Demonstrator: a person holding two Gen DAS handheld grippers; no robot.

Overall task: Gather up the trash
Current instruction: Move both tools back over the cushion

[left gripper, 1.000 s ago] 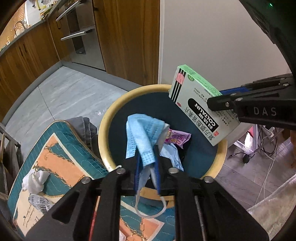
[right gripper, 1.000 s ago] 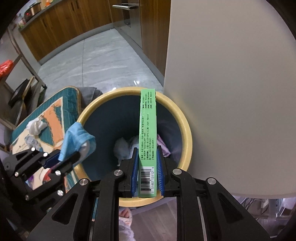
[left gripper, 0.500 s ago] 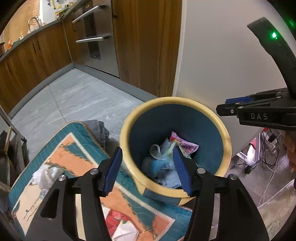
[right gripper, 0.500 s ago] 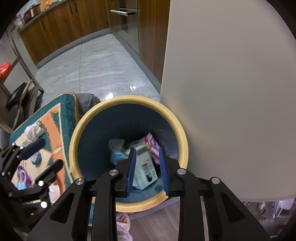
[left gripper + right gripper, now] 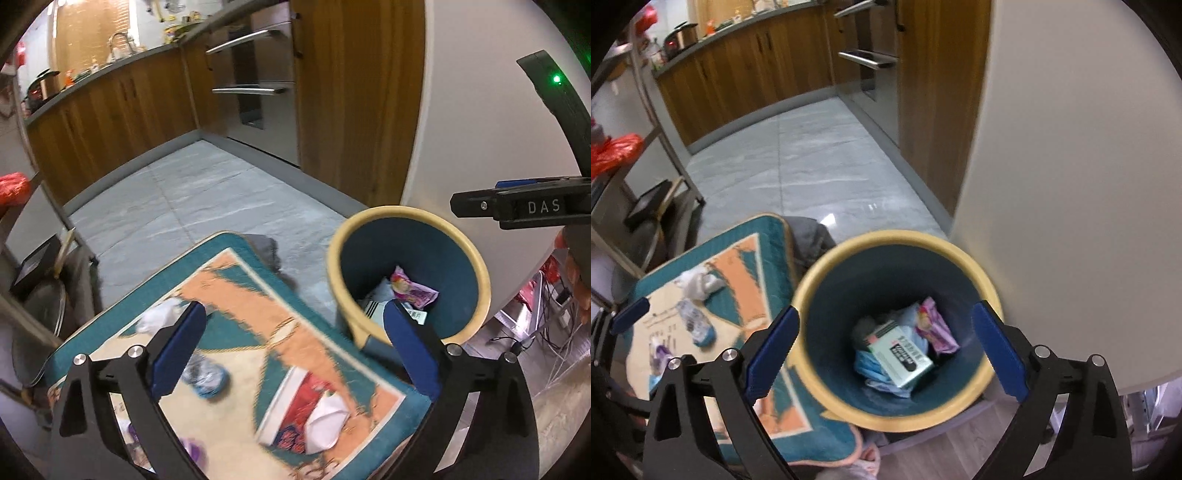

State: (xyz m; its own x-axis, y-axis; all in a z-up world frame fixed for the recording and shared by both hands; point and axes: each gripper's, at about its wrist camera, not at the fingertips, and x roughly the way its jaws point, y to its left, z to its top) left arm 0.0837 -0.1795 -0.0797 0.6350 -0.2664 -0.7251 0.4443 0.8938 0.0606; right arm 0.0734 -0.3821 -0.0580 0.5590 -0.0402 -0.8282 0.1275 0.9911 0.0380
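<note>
The right gripper (image 5: 884, 343) is hanging with its blue pads spread wide, framing the mouth of the yellow-rimmed bin (image 5: 809, 284) directly beneath it, and nothing is sitting between those pads. Inside the bin the green medicine box (image 5: 901, 356) is lying flat on the crumpled blue mask (image 5: 875, 373), with a purple wrapper (image 5: 936, 326) just beside it. The left gripper (image 5: 291, 339) is also standing wide and empty — its right pad is overlapping the bin's near rim, its left pad is over the patterned cushion (image 5: 236, 288). A second ago the right gripper was clamping the box upright above the bin and the left was pinching the mask; both have since been let go, and the left view has swung from the bin toward the cushion. On the cushion a white crumpled tissue (image 5: 159, 317), a bluish wrapper (image 5: 207, 376) and a white scrap (image 5: 325, 424) are lying blurred — their exact kind is hard to make out.
</note>
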